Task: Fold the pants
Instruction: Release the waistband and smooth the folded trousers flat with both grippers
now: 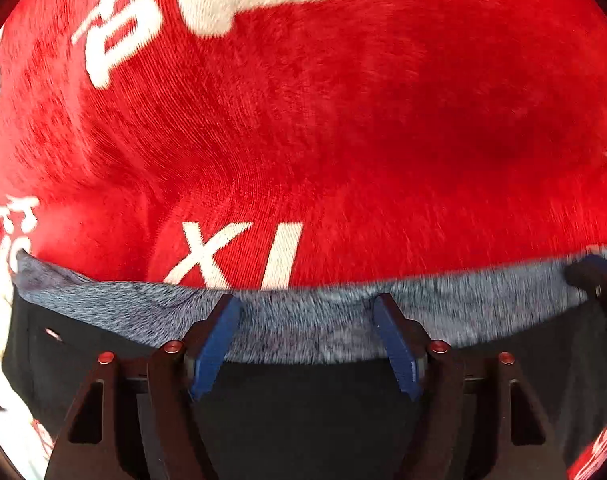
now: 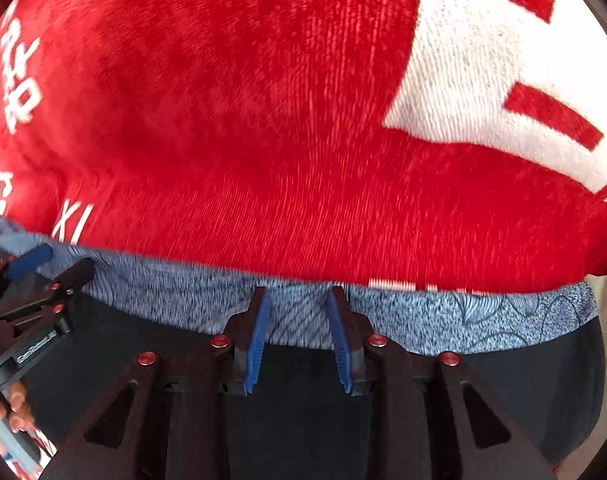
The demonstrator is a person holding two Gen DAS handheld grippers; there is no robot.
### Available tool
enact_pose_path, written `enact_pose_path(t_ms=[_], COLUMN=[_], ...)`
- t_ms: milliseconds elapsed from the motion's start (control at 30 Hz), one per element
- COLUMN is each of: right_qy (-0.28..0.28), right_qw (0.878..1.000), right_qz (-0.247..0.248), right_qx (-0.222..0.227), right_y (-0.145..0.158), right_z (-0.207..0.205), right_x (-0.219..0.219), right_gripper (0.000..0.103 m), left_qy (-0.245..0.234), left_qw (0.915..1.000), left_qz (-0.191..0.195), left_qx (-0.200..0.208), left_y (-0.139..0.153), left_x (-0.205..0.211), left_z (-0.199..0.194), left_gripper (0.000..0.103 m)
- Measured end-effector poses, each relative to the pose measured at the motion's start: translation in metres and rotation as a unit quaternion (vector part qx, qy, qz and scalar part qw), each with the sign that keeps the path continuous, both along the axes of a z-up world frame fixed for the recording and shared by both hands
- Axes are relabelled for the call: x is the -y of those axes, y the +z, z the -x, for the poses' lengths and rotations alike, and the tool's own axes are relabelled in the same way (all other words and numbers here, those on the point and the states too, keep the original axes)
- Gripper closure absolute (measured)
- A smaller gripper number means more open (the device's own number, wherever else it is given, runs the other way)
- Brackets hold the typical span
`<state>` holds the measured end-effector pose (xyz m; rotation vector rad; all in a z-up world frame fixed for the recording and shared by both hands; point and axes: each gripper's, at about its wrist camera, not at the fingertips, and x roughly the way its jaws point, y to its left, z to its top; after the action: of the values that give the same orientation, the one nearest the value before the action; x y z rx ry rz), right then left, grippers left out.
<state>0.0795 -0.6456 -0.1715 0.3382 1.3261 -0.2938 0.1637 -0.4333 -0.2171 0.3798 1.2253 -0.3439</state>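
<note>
Dark pants (image 1: 543,344) (image 2: 523,380) lie flat with their speckled blue-grey waistband (image 1: 303,328) (image 2: 483,320) along the far edge. My left gripper (image 1: 306,300) points down over the waistband, its blue-padded fingers wide apart and open, with the band lying flat beneath the gap. My right gripper (image 2: 297,292) hovers over the same band further right; its jaws stand narrower but apart, and the cloth between them is not pinched. Each view catches the other tool: the right gripper (image 1: 595,274) at the right edge, the left gripper (image 2: 51,266) at the left edge.
A red plush blanket (image 1: 343,140) (image 2: 223,140) with large white lettering covers the surface under and beyond the pants. A person's hand (image 2: 3,404) holds the left tool's handle at the lower left of the right wrist view.
</note>
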Motion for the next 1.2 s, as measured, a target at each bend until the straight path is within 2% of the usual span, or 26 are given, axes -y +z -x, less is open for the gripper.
enact_pose_path(t_ms=[100,167,233,333,433,533,567,600,633,667,733,800,900,1000,1133,1200], right_qy=[-0.034,-0.055,-0.072,-0.113,-0.178,-0.215,-0.22,-0.224,-0.229,-0.232,-0.211,-0.212,-0.247,-0.272,-0.287,-0.285], right_qw=[0.999,0.998,0.997,0.994,0.983,0.974,0.973,0.972,0.972,0.972,0.975,0.974,0.968,0.962,0.953,0.951], right_qz=[-0.027,-0.032,-0.016,0.008,0.038,0.063,0.055,0.045,0.028,0.033,0.06,0.066,0.026,-0.025,-0.092,-0.119], right_qx=[0.006,0.019,0.02,0.005,-0.017,-0.033,-0.044,-0.061,-0.053,-0.032,-0.042,-0.047,-0.039,-0.005,0.013,0.012], right_y=[0.01,0.029,0.043,0.057,0.062,0.055,0.046,0.034,0.026,0.027,0.029,0.032,0.044,0.056,0.057,0.051], right_z=[0.003,0.024,0.052,0.099,0.148,0.181,0.186,0.195,0.2,0.201,0.195,0.196,0.204,0.219,0.234,0.235], right_x=[0.009,0.016,0.023,0.041,0.062,0.088,0.095,0.105,0.11,0.111,0.104,0.101,0.105,0.098,0.077,0.06], right_gripper=[0.069,0.061,0.056,0.056,0.056,0.056,0.056,0.057,0.056,0.056,0.056,0.056,0.048,0.045,0.044,0.044], left_qy=[0.005,-0.004,-0.016,-0.042,-0.065,-0.046,-0.02,0.001,0.012,0.018,0.023,0.028,0.045,0.032,-0.001,-0.009], left_qw=[1.0,0.9999,0.9996,0.9983,0.9969,0.9967,0.9972,0.9981,0.9979,0.9974,0.9968,0.9978,0.9976,0.9979,0.9974,0.9966], left_qz=[0.0,0.011,0.018,0.019,0.005,-0.027,-0.016,-0.008,-0.008,-0.002,-0.004,-0.022,0.012,0.006,0.0,0.005], left_qx=[-0.008,-0.003,-0.011,-0.035,-0.046,-0.061,-0.07,-0.06,-0.063,-0.07,-0.077,-0.057,-0.051,-0.056,-0.073,-0.082], left_y=[0.014,0.03,0.043,0.056,0.055,0.031,0.021,0.018,0.012,0.011,0.013,0.027,0.053,0.066,0.066,0.058], left_x=[0.002,-0.005,-0.014,-0.024,-0.028,-0.036,-0.045,-0.055,-0.058,-0.06,-0.06,-0.064,-0.081,-0.084,-0.065,-0.054], left_z=[-0.004,0.001,0.012,0.042,0.069,0.08,0.076,0.072,0.066,0.062,0.054,0.047,0.038,0.045,0.072,0.079], left_gripper=[0.031,0.031,0.031,0.031,0.031,0.031,0.025,0.008,0.001,0.001,0.002,0.002,0.002,0.002,0.002,0.002])
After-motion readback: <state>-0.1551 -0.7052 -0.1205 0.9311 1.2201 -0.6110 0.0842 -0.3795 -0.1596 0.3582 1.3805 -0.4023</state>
